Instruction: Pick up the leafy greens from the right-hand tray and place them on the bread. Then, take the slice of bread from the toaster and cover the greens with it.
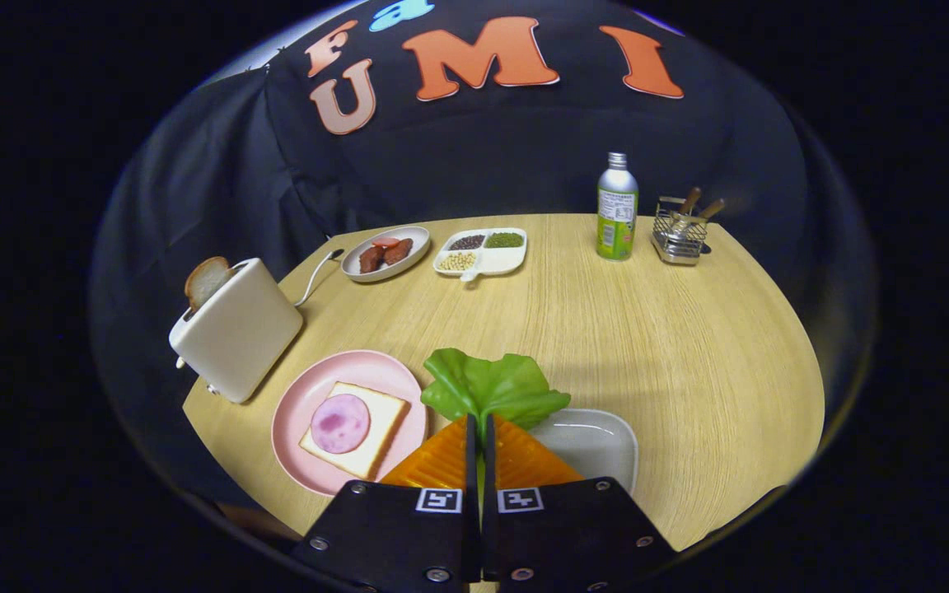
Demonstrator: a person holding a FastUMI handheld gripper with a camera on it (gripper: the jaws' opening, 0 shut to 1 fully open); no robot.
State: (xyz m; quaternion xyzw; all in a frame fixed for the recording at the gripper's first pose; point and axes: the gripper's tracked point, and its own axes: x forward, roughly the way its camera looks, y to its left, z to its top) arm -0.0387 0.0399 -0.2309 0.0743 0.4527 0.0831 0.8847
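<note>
The round wooden desk (623, 329) stands before a black cloth wall. On it are a toaster (236, 333) with a bread slice (206, 280) standing in its slot, a pink plate (306, 403) carrying bread (376, 428) topped with ham (340, 422), and a white tray (598, 441). The tool (481, 428) is almost fully closed, both fingers pinching the stem of the leafy greens (487, 387), which spread just ahead of the fingers, between plate and tray.

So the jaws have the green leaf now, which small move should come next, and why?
Probably carry the ruffled green lettuce leaf sideways over the pink round plate. The gripper is shut on its stem, above the white tray, and the square bread slice with ham lies beside it, uncovered.
</note>
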